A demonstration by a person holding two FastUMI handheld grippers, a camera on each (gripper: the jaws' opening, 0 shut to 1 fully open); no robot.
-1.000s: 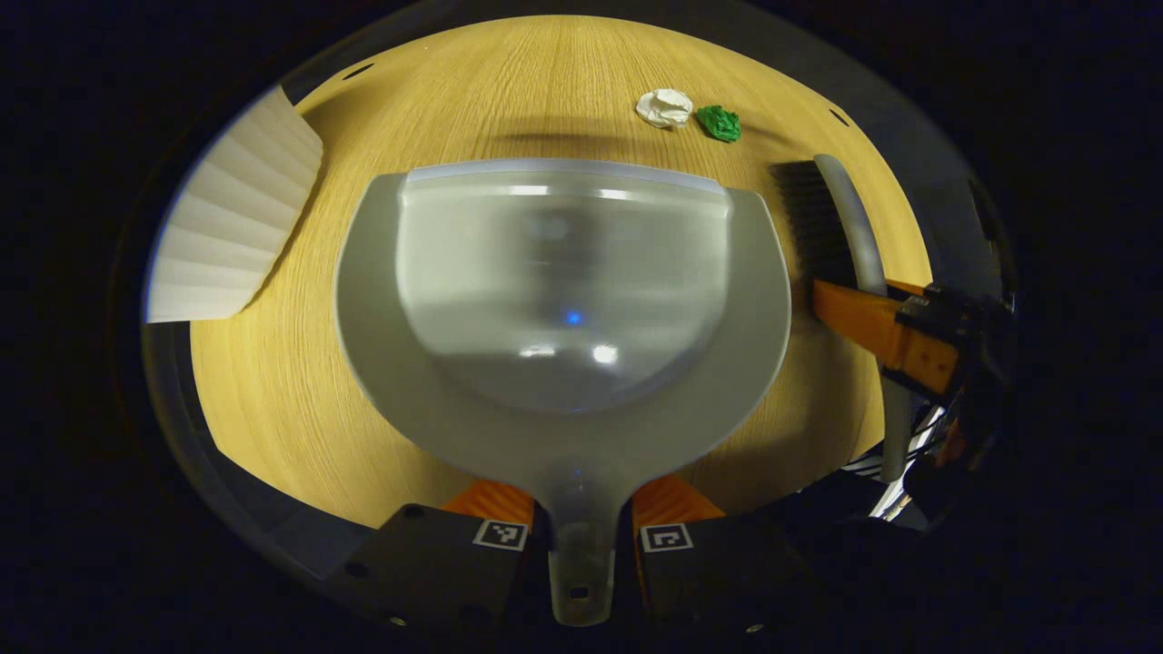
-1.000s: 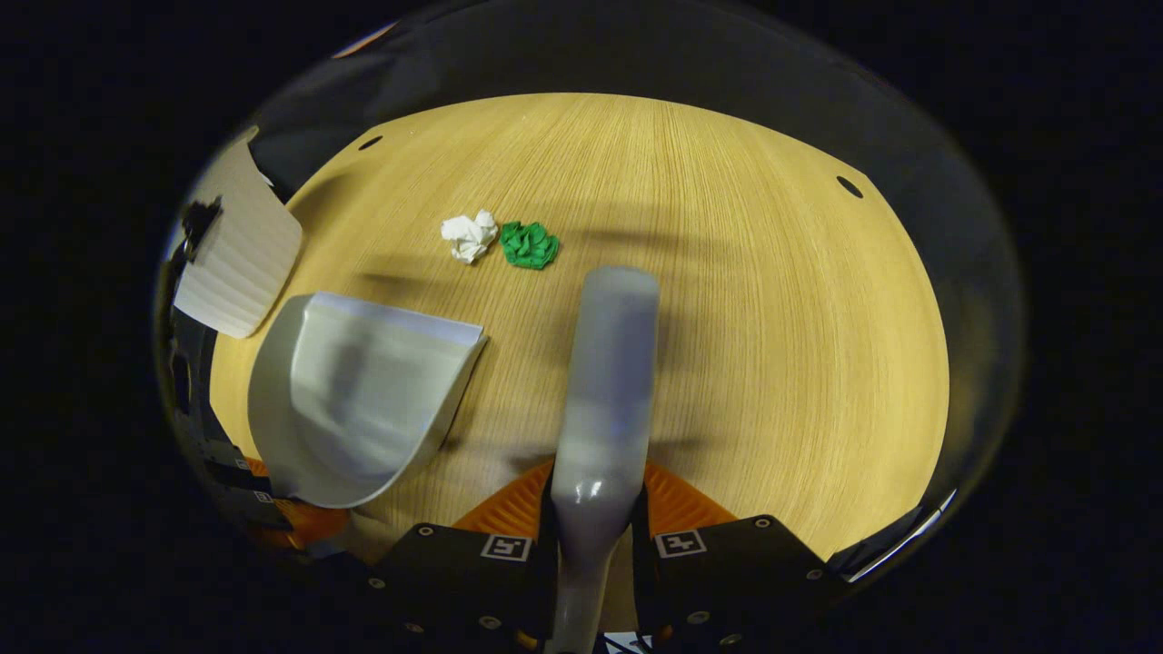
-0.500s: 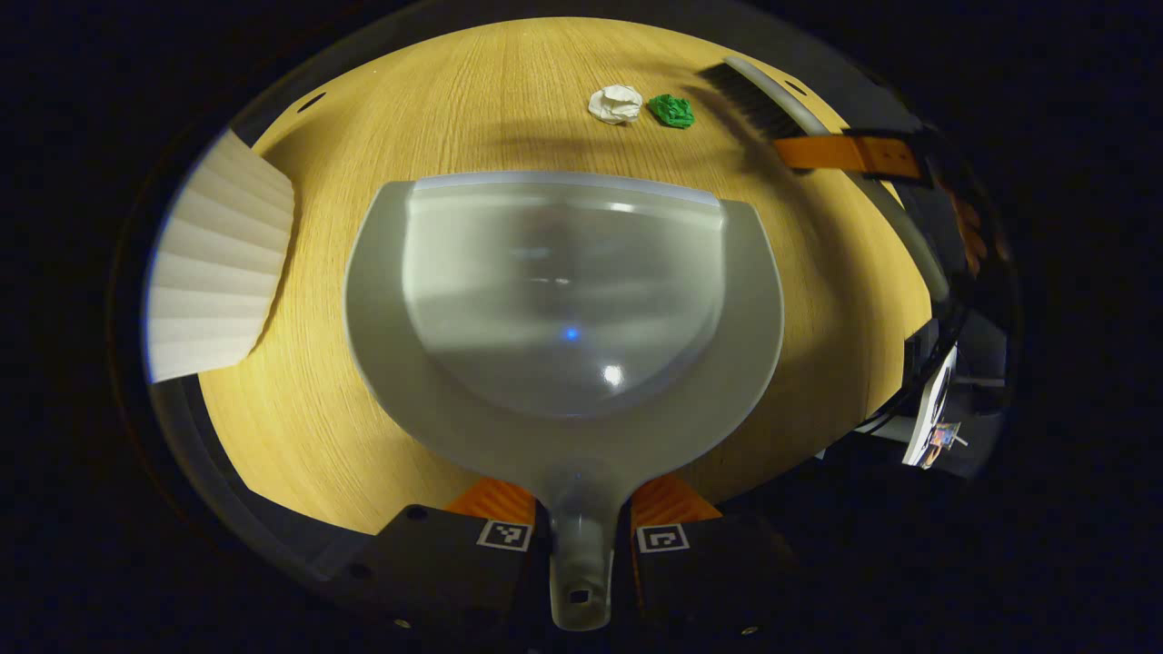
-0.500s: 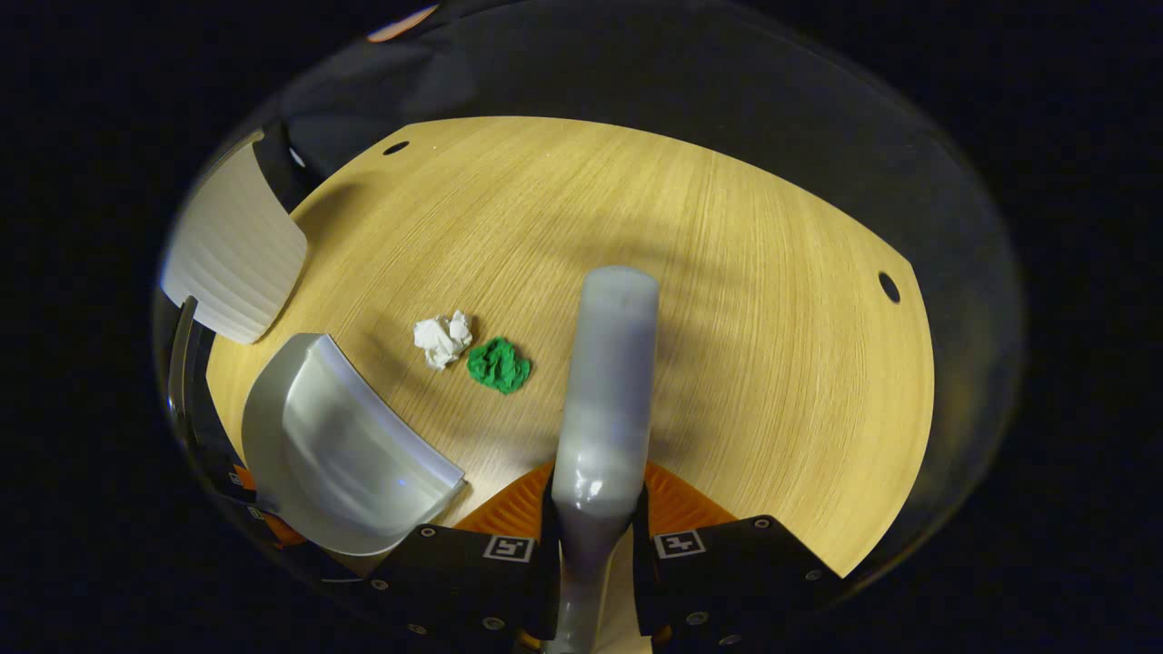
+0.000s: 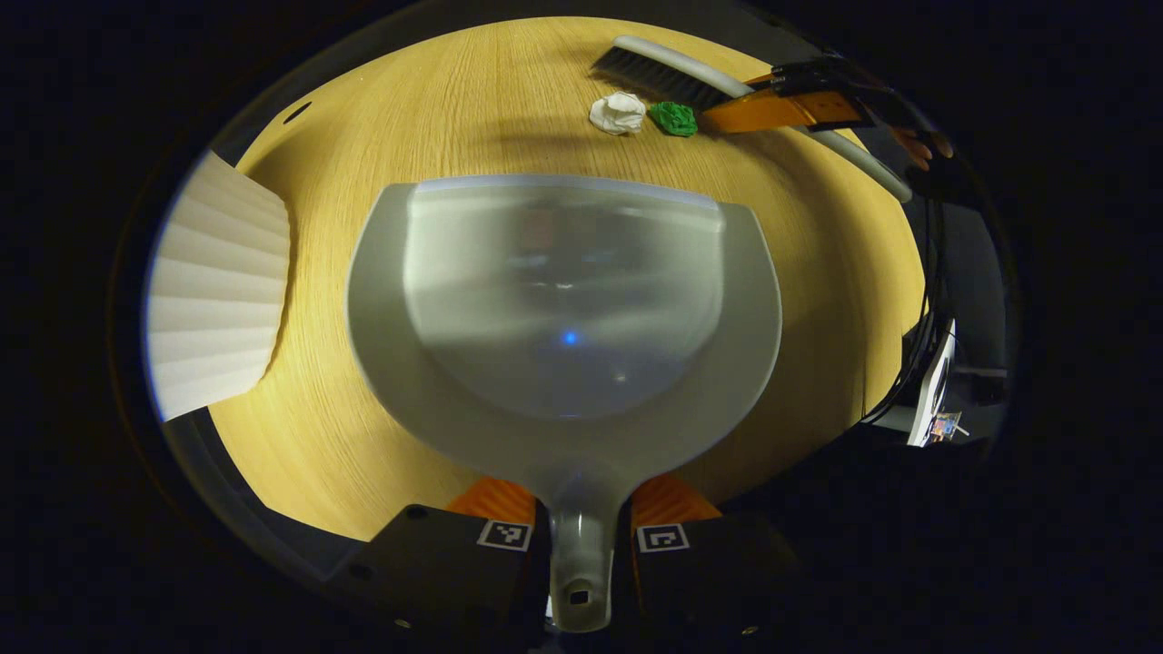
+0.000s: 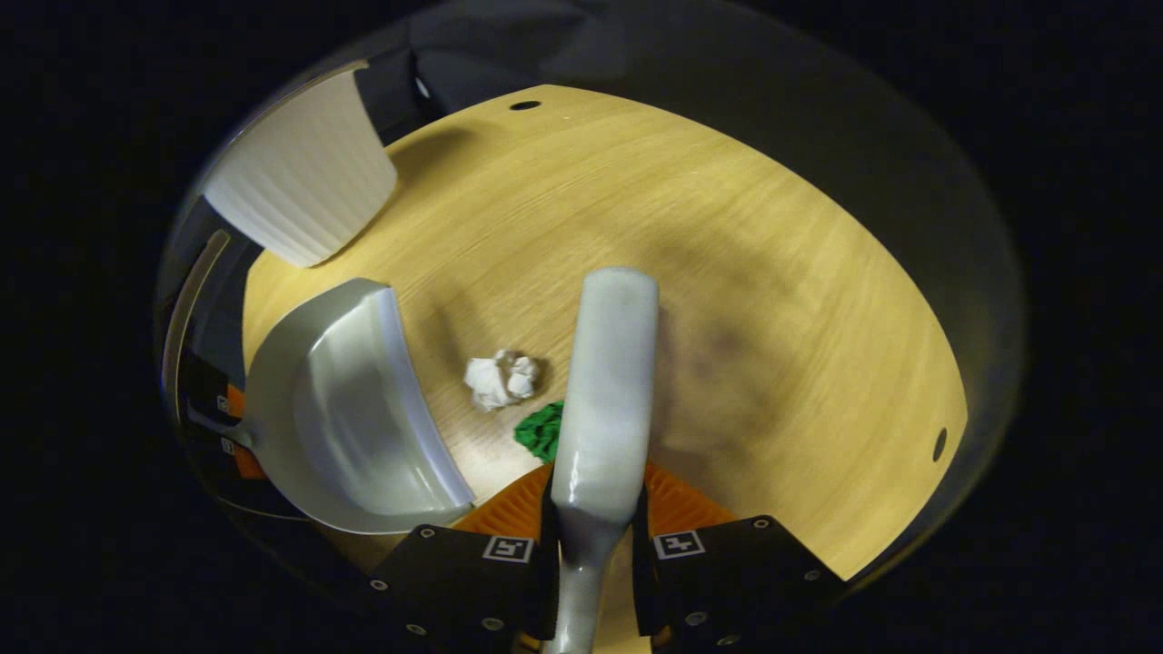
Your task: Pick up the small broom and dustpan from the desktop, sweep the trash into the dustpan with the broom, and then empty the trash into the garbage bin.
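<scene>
On the wooden desk (image 5: 300, 400), the left gripper (image 5: 581, 522) is clenched on the dustpan (image 5: 563, 309) handle, the pan facing the trash. The right gripper (image 6: 595, 536) grasps the broom (image 6: 604, 381), bristles just behind the white paper ball (image 5: 618, 113) and green paper ball (image 5: 673, 118); the white ribbed bin (image 5: 213, 291) stands at the left.

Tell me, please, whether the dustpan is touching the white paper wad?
Apart. The left gripper view shows bare desk between the dustpan lip and the wad.
</scene>
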